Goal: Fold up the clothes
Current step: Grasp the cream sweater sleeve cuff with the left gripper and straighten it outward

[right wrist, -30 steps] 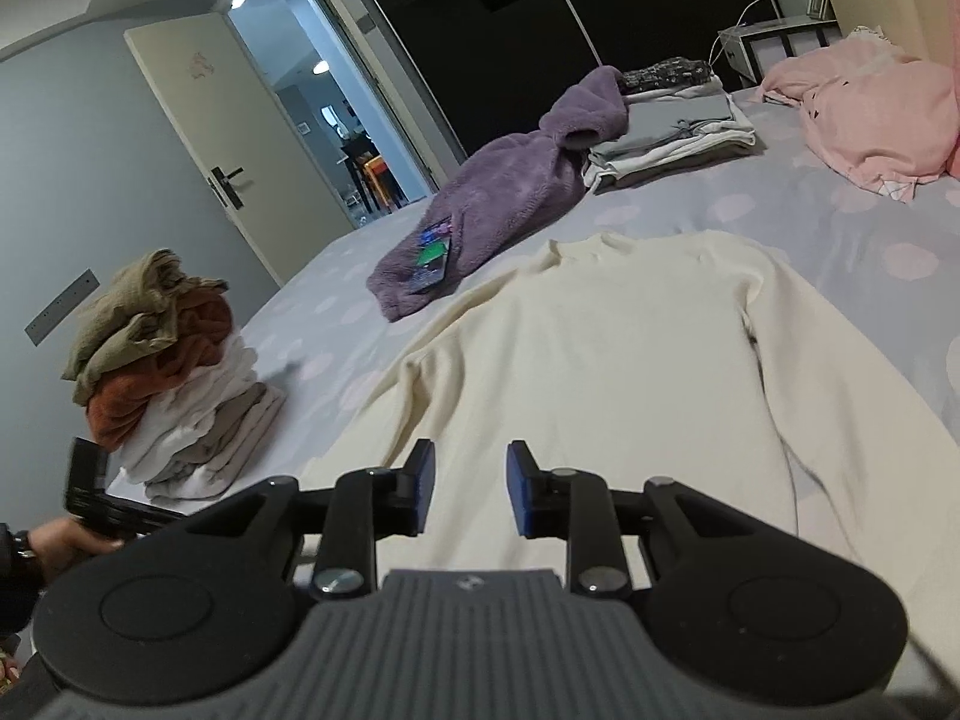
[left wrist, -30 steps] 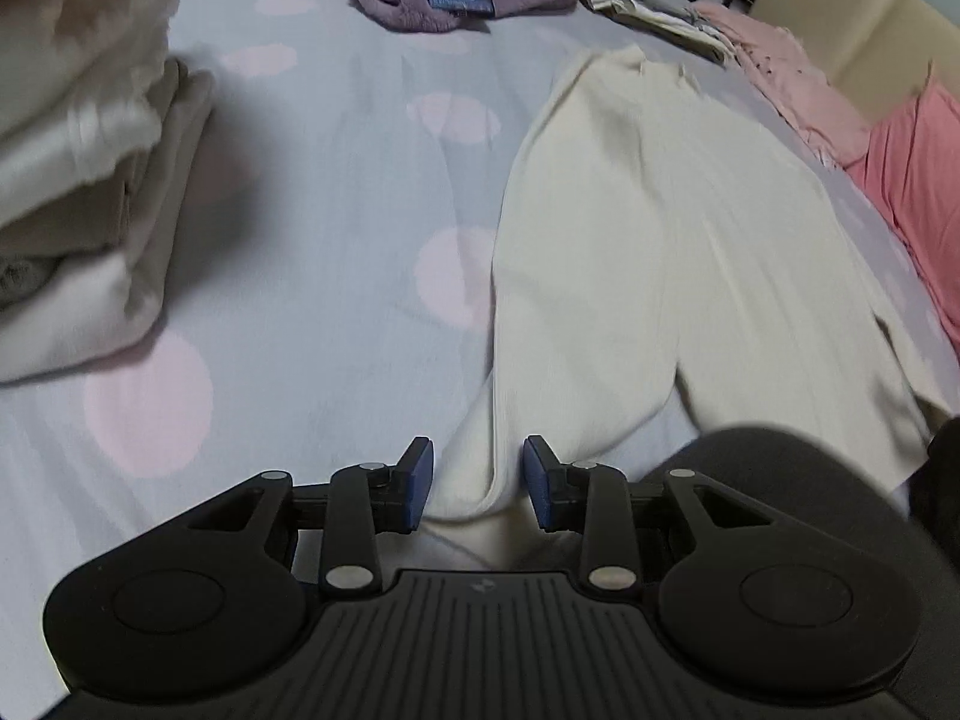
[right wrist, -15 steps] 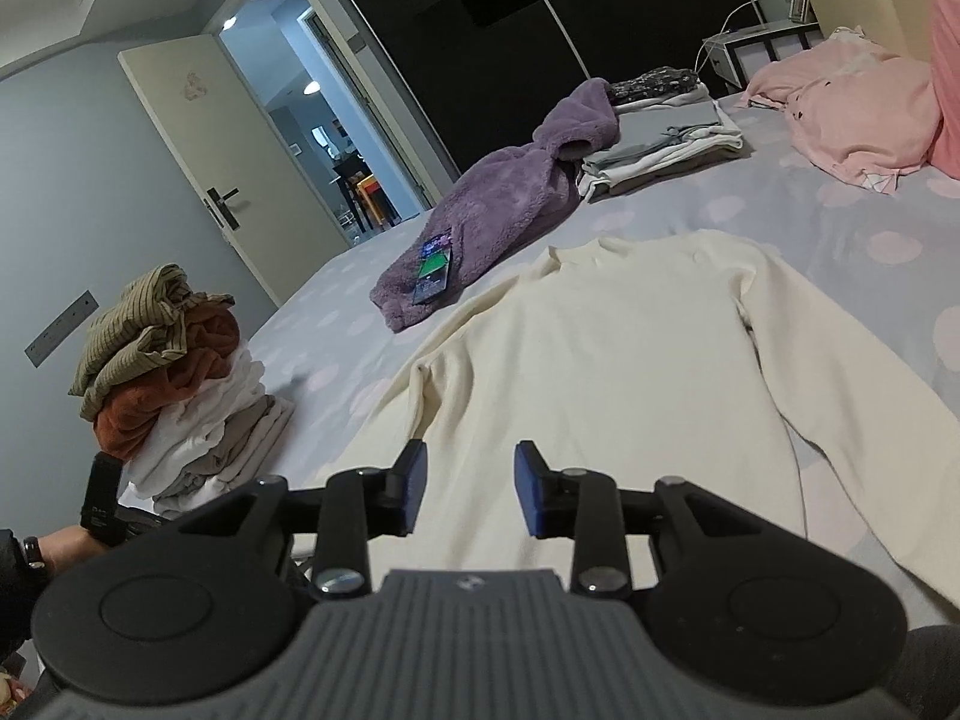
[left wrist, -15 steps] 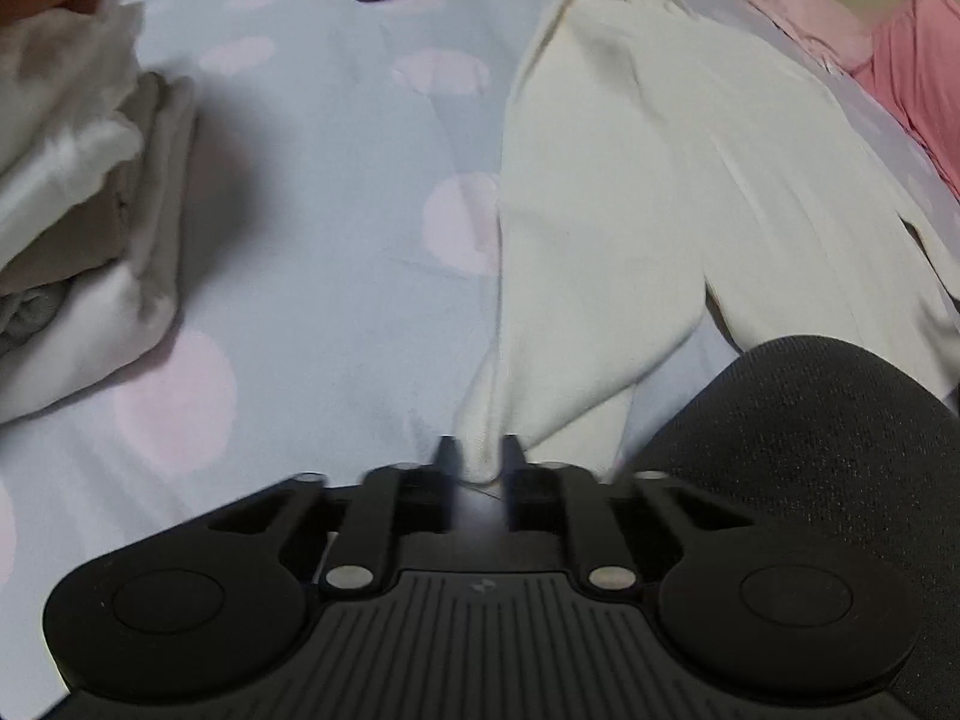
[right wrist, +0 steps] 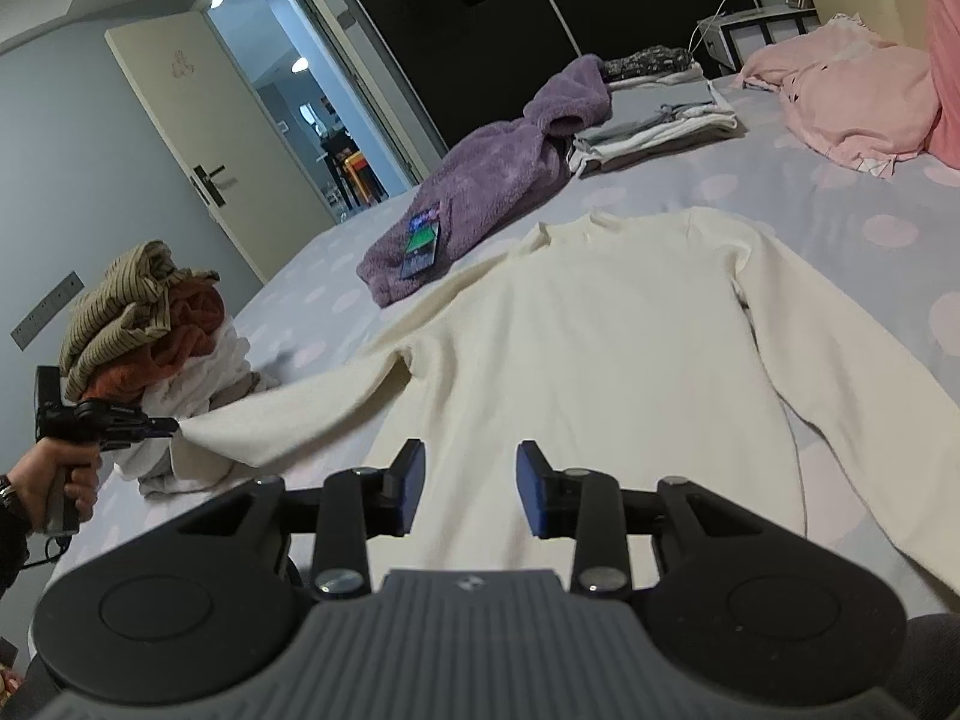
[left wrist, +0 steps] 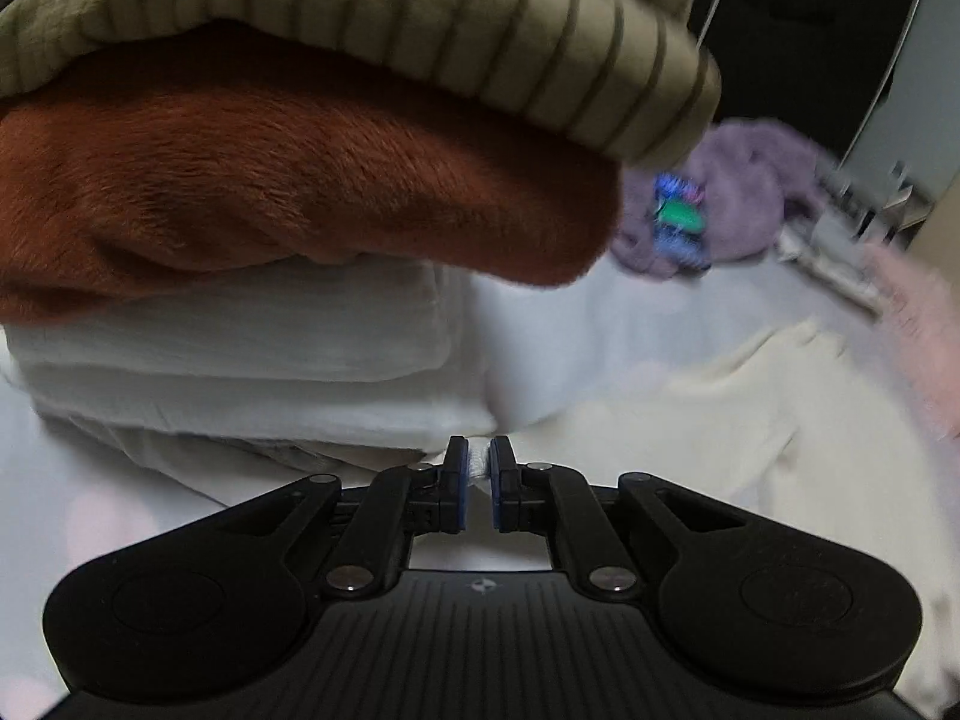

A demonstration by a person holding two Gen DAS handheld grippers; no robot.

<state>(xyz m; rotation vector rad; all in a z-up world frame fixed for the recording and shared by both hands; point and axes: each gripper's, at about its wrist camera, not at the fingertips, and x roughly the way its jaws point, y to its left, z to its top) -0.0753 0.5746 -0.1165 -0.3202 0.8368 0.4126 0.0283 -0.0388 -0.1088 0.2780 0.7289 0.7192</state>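
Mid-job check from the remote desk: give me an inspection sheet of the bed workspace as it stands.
Surface: pale grey bedsheet with pink dots, mostly covered by laundry.
Job's things: cream long-sleeved knit sweater lying flat, one sleeve cuff lifted off the sheet toward the stack.
Clutter: stack of folded clothes topped by a striped olive knit; purple fleece garment with a lit phone on it; pink bedding; folded grey and white pile.
Grippers: left gripper shut on the sleeve cuff; right gripper open above the sweater's hem, jaws just widened, holding nothing.
Cables: a thin white lead near the far shelf.
Surroundings: open white door, lit hallway beyond.
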